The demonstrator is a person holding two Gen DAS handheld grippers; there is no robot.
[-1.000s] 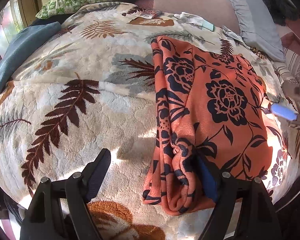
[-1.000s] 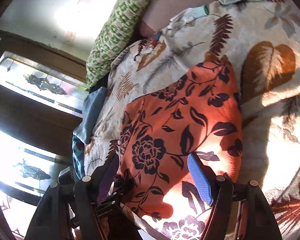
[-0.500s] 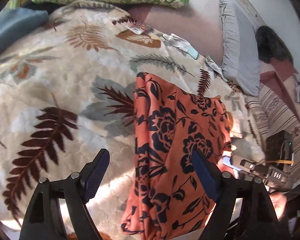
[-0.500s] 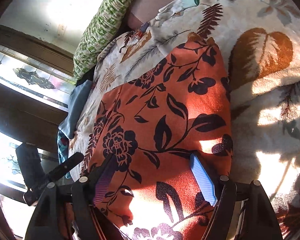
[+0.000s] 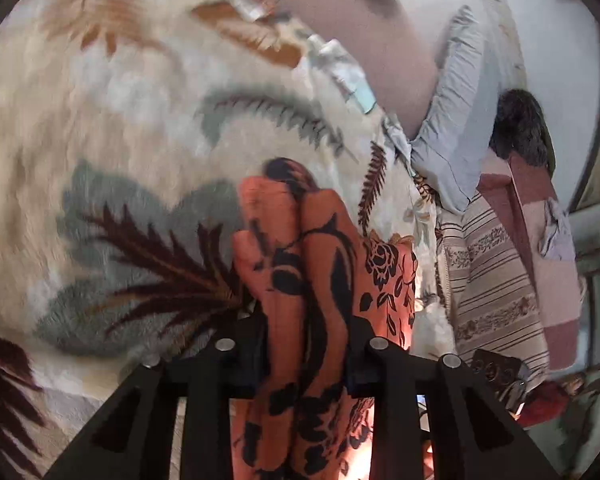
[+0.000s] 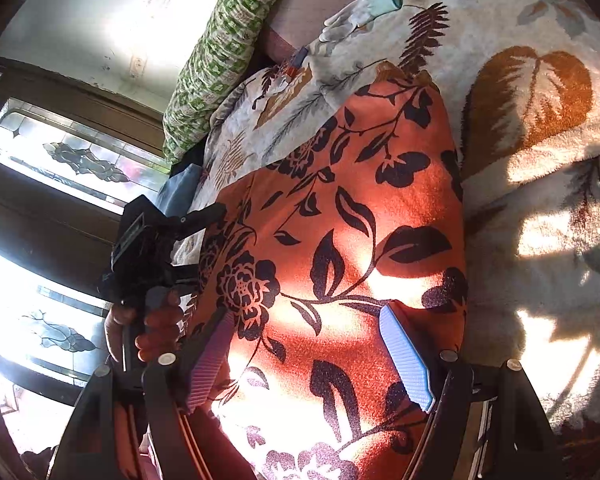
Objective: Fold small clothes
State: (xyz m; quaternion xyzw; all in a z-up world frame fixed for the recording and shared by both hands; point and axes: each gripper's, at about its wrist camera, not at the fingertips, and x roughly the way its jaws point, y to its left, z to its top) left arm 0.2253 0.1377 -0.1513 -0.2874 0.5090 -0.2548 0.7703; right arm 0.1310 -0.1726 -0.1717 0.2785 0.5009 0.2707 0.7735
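Our left claw is pinching a bunched ridge of the orange floral garment, its two jaws pressed in on either side of the gathered cloth, which rises between them and runs on ahead toward the leaf-print blanket on the bed. We judge this grip is meant to lift one edge so it can be carried over for a fold. Our right claw stands spread, its ridged pads apart above the flat part of the same garment, with the cloth passing under and between them; whether the pads touch the fabric we cannot tell. We take it as hovering there to pin or take the near edge. From the right wrist view the garment lies spread over the blanket, sunlit, with the left claw's body and the hand holding it just beside its far-left edge. Beyond lie a green patterned pillow and a pale glove.
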